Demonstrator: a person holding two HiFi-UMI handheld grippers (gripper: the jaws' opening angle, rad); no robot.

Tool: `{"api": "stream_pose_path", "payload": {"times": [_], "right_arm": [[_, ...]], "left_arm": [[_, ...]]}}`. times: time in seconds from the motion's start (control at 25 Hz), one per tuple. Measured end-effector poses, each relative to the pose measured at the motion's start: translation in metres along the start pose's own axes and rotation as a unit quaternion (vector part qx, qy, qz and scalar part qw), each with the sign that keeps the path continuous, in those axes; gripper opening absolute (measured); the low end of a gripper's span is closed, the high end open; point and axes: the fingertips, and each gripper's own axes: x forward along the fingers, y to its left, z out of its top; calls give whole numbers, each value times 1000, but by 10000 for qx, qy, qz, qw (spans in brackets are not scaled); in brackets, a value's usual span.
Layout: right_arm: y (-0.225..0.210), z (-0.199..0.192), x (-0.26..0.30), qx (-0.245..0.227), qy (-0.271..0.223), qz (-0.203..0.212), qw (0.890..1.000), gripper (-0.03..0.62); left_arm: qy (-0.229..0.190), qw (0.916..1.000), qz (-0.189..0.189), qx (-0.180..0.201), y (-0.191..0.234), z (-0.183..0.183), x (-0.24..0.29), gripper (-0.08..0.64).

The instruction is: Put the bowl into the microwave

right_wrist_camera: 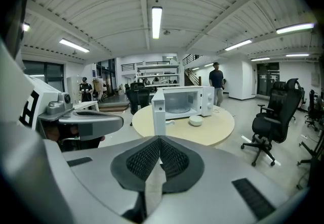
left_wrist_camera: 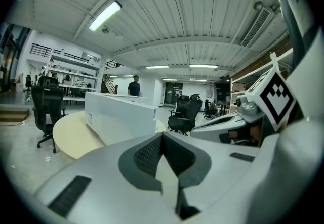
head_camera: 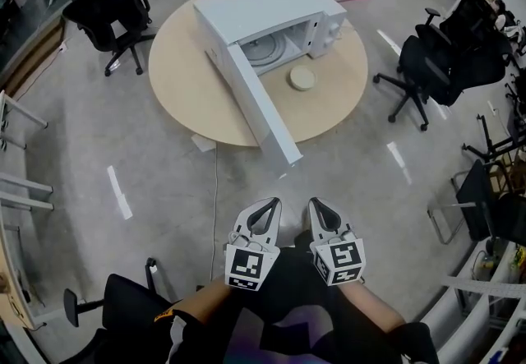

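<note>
A round table (head_camera: 197, 83) is seen ahead, and a white microwave (head_camera: 271, 5) is set on it, its door (head_camera: 265, 108) swung wide open past the table's edge. The left gripper (head_camera: 266, 204) and right gripper (head_camera: 319, 203) are held low near the body, well apart from the table, each pressed together on nothing. The bowl (head_camera: 302, 78) is placed on the table just before the open cavity; it seems empty, though it is small in view
</note>
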Motion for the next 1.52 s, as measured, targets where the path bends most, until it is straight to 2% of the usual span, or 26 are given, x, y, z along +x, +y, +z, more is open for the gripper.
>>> {"api": "stream_pose_path", "payload": {"times": [0.24, 0.68, 1.0, 1.2, 1.52], "right_arm": [[-22, 1, 11, 31, -20, 167, 9999, 15], [-88, 8, 35, 66, -50, 655, 9978, 17], [-154, 20, 46, 23, -162, 934, 9955, 17], [-193, 26, 55, 10, -226, 1103, 9936, 17], [-229, 38, 64, -95, -311, 1453, 9888, 17]], "left_arm": [[30, 10000, -16, 82, -10, 3, 24, 48], [122, 9995, 278, 102, -33, 15, 88, 48], [145, 9980, 605, 107, -54, 29, 149, 48], [133, 9952, 959, 131, -57, 38, 184, 48], [86, 9886, 1505, -29, -63, 45, 212, 48]]}}
